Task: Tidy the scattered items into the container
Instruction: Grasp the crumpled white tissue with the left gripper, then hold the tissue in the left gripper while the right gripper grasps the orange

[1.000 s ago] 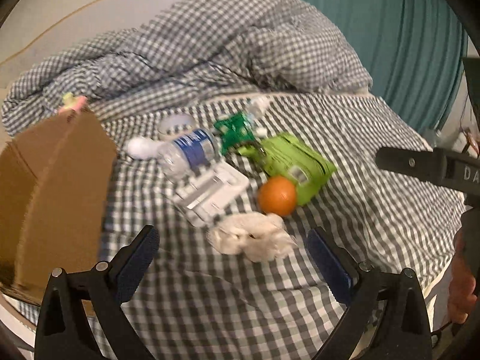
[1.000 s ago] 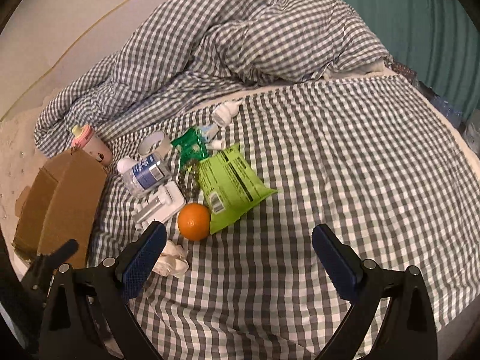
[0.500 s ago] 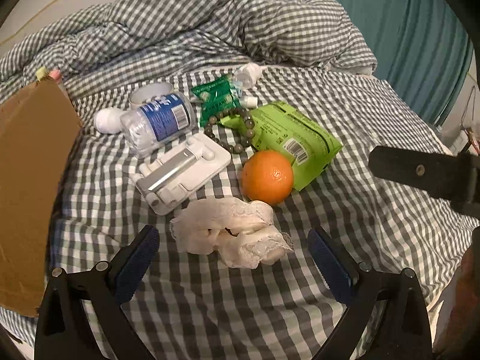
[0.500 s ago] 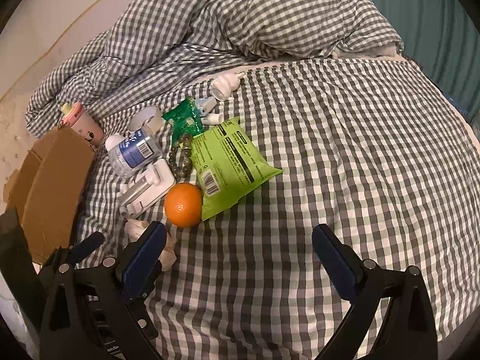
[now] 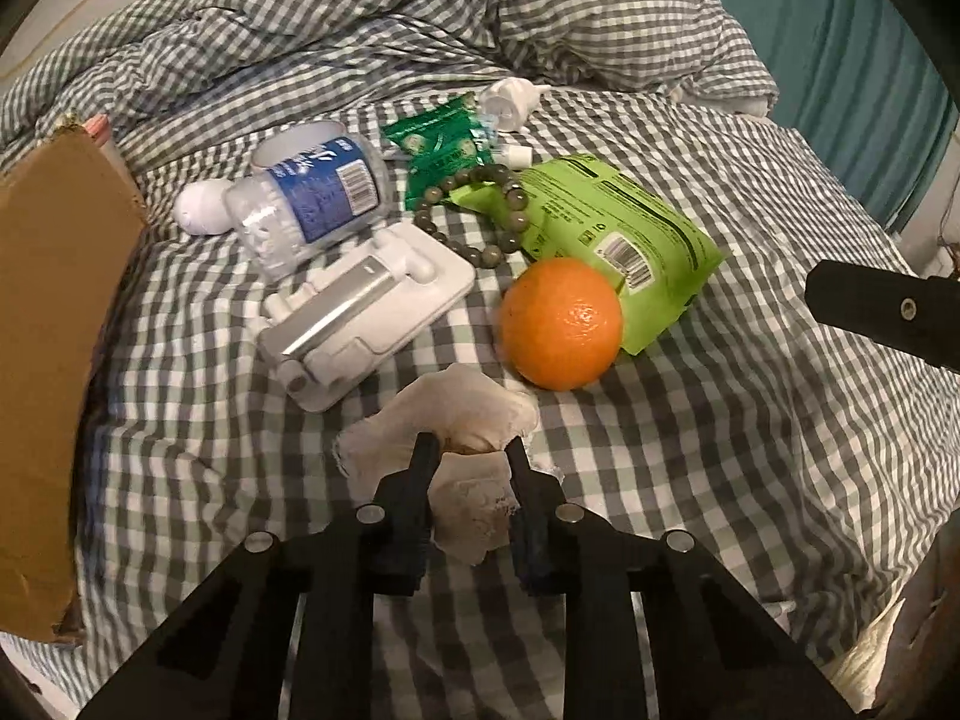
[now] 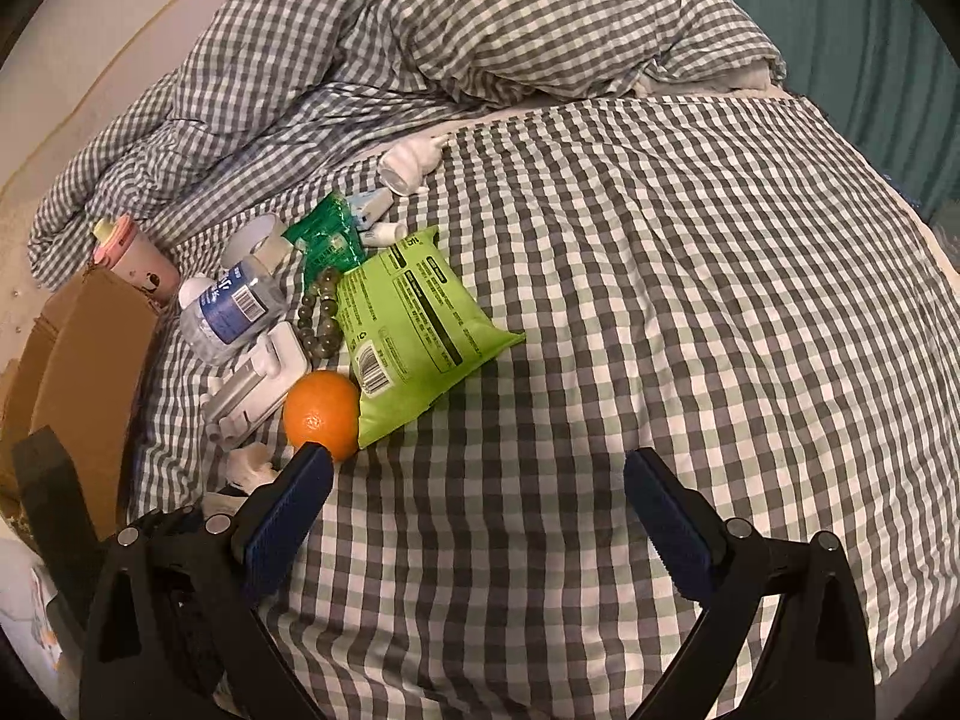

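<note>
Cloth pinched at the near edge of the clutter

Jaws of the left gripper [image 5: 470, 450] are seen drawn in on a crumpled white cloth [image 5: 444, 414], which is pinched between the 2 fingers and bulges ahead of them on the checked bed sheet [image 6: 660, 276]. The cloth's underside is hidden, so contact with the sheet cannot be told. Just beyond the cloth, an orange [image 5: 561, 324] is seen resting against the near corner of a lime green snack bag [image 5: 606, 222]. A bead bracelet [image 5: 480, 216] is laid partly over the bag's far end, and a small dark green packet [image 5: 444, 150] is found just behind it. A white and silver holder [image 5: 366, 306] is lying flat to the left of the orange, with a plastic water bottle [image 5: 306, 204] on its side just behind that. A white pump cap [image 5: 510, 99] is seen near the rumpled duvet [image 5: 420, 6].

The cardboard box [image 5: 54, 330] is stood at the left edge of the bed, near the bottle and holder; a pink cup [image 6: 138, 258] is seen just behind it.

The right gripper [image 6: 477, 468] is held above bare sheet, its jaws spread wide with nothing between them; its left finger is seen in front of the orange.
</note>
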A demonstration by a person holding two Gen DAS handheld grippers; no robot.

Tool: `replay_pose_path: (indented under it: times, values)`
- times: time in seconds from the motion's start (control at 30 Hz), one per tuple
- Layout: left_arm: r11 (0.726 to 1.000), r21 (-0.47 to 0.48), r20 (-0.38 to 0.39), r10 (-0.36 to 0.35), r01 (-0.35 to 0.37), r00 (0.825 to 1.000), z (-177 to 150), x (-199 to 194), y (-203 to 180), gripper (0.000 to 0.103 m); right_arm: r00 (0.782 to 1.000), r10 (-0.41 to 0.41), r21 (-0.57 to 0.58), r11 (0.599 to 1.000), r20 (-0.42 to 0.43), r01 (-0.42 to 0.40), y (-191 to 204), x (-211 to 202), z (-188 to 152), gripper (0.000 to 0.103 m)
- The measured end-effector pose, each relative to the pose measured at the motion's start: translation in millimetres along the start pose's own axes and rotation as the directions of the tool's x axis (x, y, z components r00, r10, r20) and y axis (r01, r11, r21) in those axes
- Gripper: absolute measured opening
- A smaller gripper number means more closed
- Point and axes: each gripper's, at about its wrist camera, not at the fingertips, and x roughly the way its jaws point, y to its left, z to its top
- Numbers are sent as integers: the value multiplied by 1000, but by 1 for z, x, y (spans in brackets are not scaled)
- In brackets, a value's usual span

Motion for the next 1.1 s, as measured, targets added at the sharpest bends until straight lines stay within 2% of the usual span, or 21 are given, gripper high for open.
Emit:
replay_pose_path:
  times: [0.13,0.27,0.43,0.53,0.6,0.7,1.1]
  values:
    - [999,-32,25,32,-31,999,-2,-14,14,21,1000,8,-27,1000,18,-7,11,-8,-3,98]
    - [994,-62,35,92,-90,995,-5,-30,34,21,999,-22,-114,993,48,27,38,-13,-8,98]
    - [988,-109,55,118,-112,991,-7,-47,59,21,998,19,-176,984,58,-9,71,-18,-14,94]
    - [984,-141,63,118,-109,991,-10,-53,74,21,998,37,-216,976,51,-25,89,-15,-19,83]
    - [981,-159,64,123,-111,990,-12,-55,81,21,999,40,-239,970,30,-32,100,-8,-22,67]
    - [978,-175,62,125,-113,990,-15,-56,90,21,999,49,-253,966,4,-47,110,4,-24,60]
    - [974,-198,57,127,-113,990,-15,-47,106,21,999,-2,-238,971,-53,-11,110,45,-14,59]
